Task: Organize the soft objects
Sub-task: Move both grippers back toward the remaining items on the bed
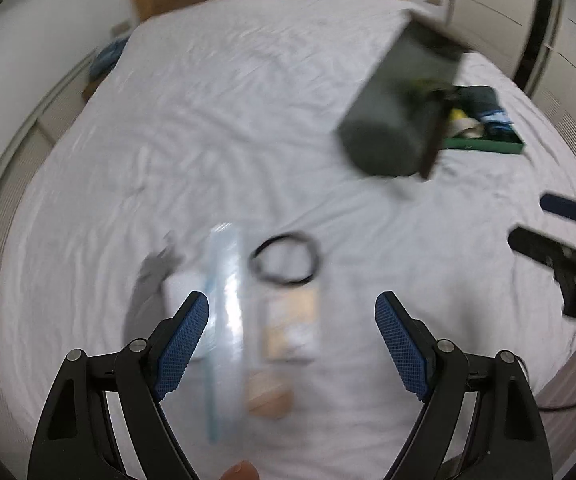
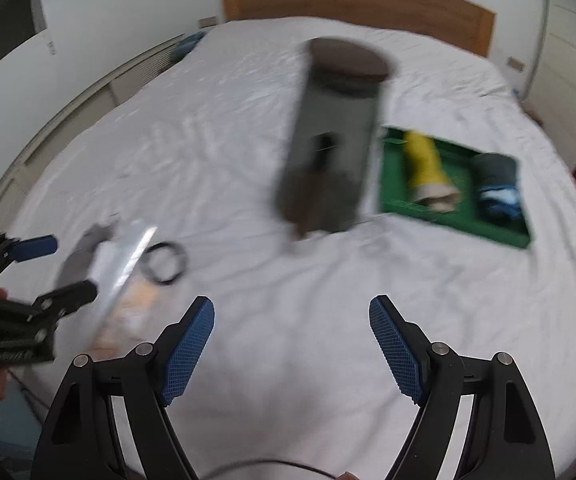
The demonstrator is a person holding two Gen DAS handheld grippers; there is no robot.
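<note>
The left gripper [image 1: 292, 308] has a glossy black plastic frame with two angular arms, each carrying round silver pivot screws [image 1: 77, 355]. Its fingers [image 1: 183, 344] bear blue pads with a fine cross-hatched texture. The right gripper [image 2: 291, 312] is built alike: black arms, silver screws, blue textured fingers [image 2: 396, 350]. A thin dark cable [image 2: 271, 465] curves below it. Bare skin of a fingertip [image 1: 241, 471] shows at the frame's bottom edge.

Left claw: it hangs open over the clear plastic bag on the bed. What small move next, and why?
Probably lower the left claw a little onto the clear plastic bag and close. Both fingers are spread with nothing between them, the bag lies partly between them on the white sheet, and the right claw is open and off to the side.
</note>
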